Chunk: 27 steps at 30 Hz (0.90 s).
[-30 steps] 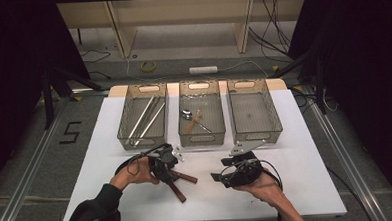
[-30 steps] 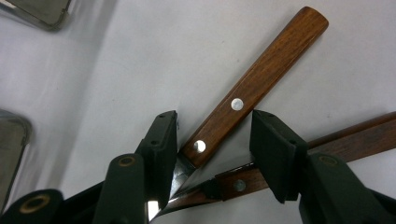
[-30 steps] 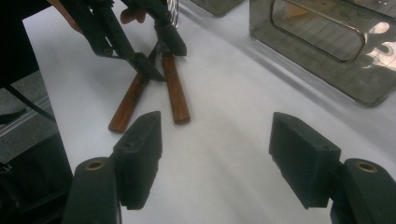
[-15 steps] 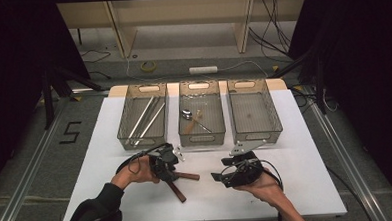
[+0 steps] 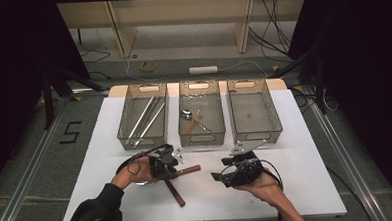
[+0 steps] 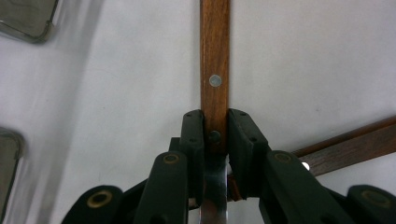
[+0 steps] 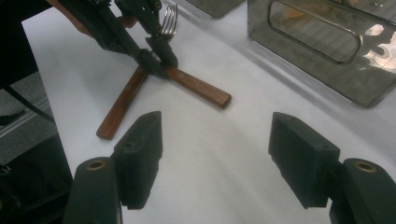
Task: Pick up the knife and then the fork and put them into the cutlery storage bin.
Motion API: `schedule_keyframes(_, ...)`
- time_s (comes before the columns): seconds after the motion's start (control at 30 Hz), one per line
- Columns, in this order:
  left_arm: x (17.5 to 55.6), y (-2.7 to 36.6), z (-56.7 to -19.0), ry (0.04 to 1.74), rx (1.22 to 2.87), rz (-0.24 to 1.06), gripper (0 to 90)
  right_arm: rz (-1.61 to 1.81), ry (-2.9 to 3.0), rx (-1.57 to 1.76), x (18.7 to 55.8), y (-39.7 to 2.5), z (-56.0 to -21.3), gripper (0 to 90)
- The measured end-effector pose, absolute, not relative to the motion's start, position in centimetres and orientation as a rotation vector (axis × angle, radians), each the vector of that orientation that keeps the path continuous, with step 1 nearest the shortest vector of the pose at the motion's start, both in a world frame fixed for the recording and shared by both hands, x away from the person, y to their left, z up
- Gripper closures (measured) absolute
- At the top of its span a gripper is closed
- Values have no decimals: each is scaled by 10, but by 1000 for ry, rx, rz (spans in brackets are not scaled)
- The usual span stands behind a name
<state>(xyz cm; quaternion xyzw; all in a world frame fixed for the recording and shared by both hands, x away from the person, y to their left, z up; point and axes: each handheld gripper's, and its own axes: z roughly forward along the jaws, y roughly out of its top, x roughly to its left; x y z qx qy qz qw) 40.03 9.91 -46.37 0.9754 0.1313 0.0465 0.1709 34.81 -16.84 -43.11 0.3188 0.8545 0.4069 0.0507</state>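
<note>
Two wooden-handled utensils lie crossed on the white table (image 5: 297, 186). My left gripper (image 5: 172, 166) is shut on one handle (image 6: 215, 56) near its rivets, with a metal part showing between the jaws below. That handle (image 5: 190, 169) points right toward my right gripper. The other handle (image 5: 175, 192) (image 6: 350, 147) angles toward the table's front edge. Fork tines (image 7: 170, 23) show behind the left gripper (image 7: 156, 53) in the right gripper view. My right gripper (image 5: 221, 178) (image 7: 224, 156) is held open just right of the utensils, with nothing between its jaws.
Three wire-mesh trays stand in a row at the back. The left tray (image 5: 141, 143) holds long metal utensils, the middle tray (image 5: 202, 139) holds a spoon (image 5: 188, 114), and the right tray (image 5: 257, 137) looks bare. White table surface stretches beside and in front of both hands.
The left hand has edged slightly right with the handle in its jaws. The right gripper has stayed where it was, still open.
</note>
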Motion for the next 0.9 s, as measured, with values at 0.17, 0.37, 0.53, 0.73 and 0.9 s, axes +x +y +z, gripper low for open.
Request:
schedule_keyframes(0.17, 402, 100, -463, 429, 2761, 135, 762, 1243, 2600, 964, 348, -168, -431, 361)
schedule_keyframes(0.37, 404, 103, -460, 498, 2743, 136, 763, 1247, 2601, 960, 348, -166, -431, 361)
schedule_keyframes(0.53, 405, 105, -455, 563, 2704, 95, 764, 1246, 2605, 956, 348, -165, -431, 361)
schedule_keyframes(0.73, 401, 105, -449, 602, 2684, 25, 763, 1255, 2605, 937, 346, -162, -431, 362)
schedule_keyframes(0.9, 396, 103, -445, 615, 2680, -39, 763, 1257, 2594, 871, 342, -156, -429, 362)
